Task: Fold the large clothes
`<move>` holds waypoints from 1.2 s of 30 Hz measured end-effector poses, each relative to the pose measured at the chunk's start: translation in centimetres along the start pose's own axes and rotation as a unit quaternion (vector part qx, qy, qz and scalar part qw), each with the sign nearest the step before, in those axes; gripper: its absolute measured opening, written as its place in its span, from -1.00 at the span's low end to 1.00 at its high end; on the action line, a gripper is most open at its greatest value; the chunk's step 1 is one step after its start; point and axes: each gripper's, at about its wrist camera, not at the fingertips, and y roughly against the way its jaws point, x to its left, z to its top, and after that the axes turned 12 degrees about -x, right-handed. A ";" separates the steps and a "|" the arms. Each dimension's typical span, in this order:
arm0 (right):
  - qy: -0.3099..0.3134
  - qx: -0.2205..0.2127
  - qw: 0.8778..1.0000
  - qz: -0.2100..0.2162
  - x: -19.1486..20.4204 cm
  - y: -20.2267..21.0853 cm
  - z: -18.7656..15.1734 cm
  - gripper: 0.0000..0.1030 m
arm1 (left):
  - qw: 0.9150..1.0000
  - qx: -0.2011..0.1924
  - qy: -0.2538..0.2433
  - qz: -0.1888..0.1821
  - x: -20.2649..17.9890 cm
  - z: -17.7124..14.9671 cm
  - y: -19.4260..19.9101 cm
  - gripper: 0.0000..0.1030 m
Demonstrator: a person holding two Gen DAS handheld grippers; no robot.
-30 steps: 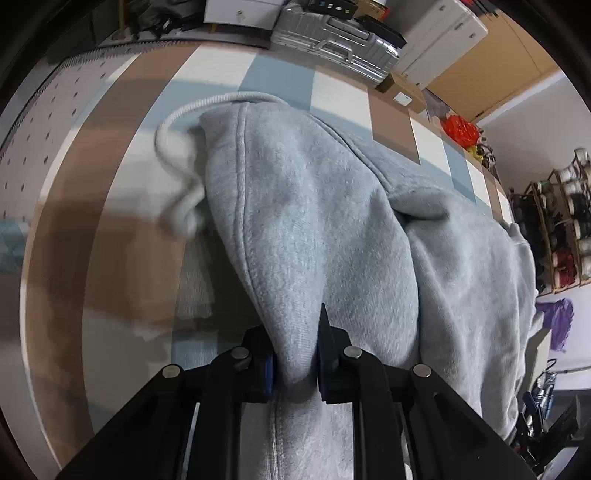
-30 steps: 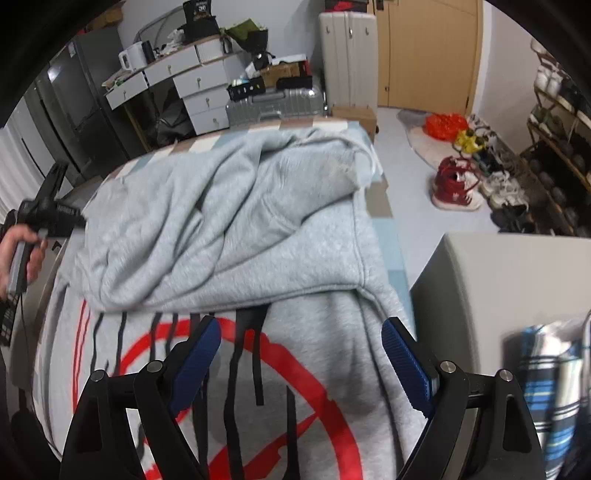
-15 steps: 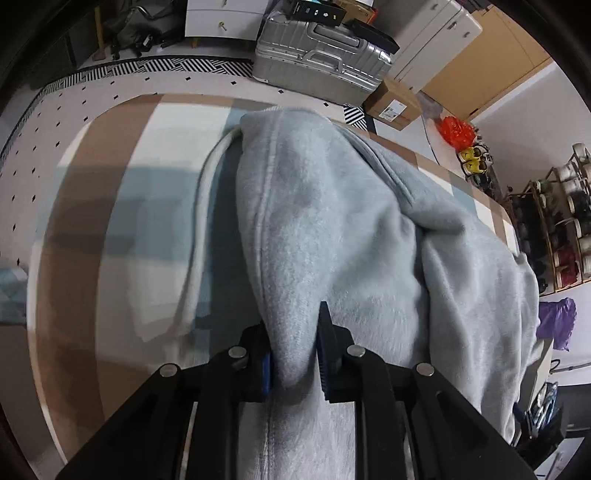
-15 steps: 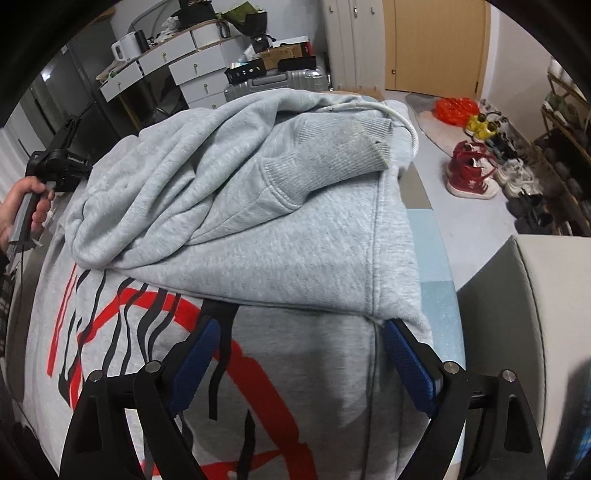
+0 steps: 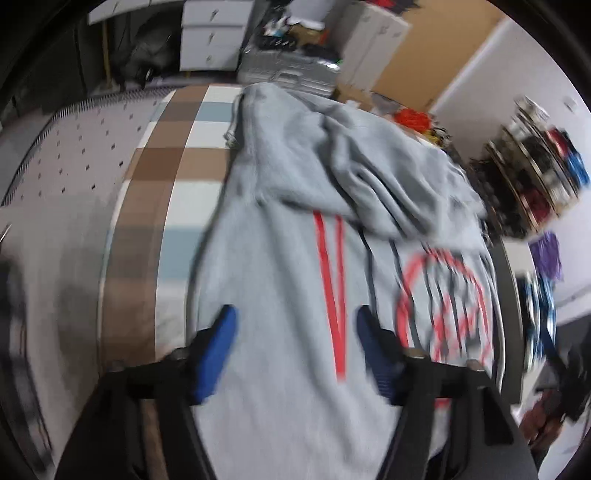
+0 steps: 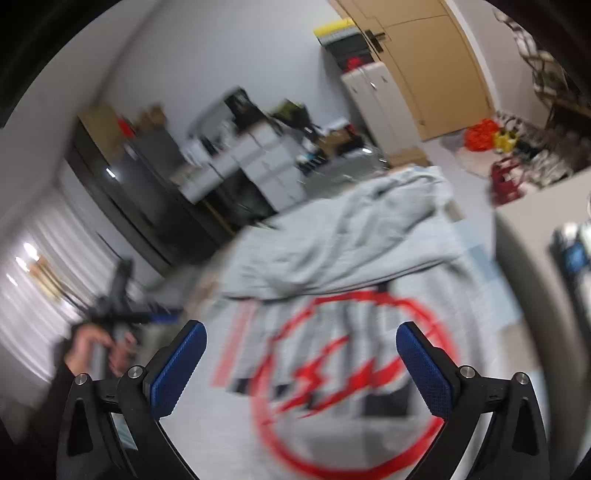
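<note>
Grey fleece hoodie with a red circle-and-lightning print (image 5: 280,288): spread flat on a checked brown, white and pale blue bed cover (image 5: 147,206), filling the middle of both views. Both pictures are motion-blurred; seams, cuffs and the print's dark lettering cannot be read.

Near: left gripper (image 5: 295,332), blue-padded black fingers, jaws opening, nothing between the pads, only the garment's flat body lying beneath. Right gripper (image 6: 301,354), jaws opening to their widest, also empty, above the printed circle (image 6: 347,384). The garment's near hem is cut off by the lower frame edge in both views.

Middle: a rumpled grey layer (image 6: 332,243) lies folded over the upper half, hiding the top of the print; whether it is sleeve or hood cannot be told. A person's hand (image 6: 96,347) on the left gripper's handle shows at the left of the right wrist view.

Far: bare cover strip left of the garment; right edge runs beside a pale grey block (image 6: 539,236). White drawers (image 5: 210,33), silver suitcase (image 5: 288,70), wooden door (image 6: 436,62) beyond.
</note>
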 end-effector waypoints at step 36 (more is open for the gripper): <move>-0.075 0.038 0.996 0.043 0.6 0.0 -7.4 1.00 | 0.994 0.068 0.051 0.070 5.9 -15.1 1.5 0.52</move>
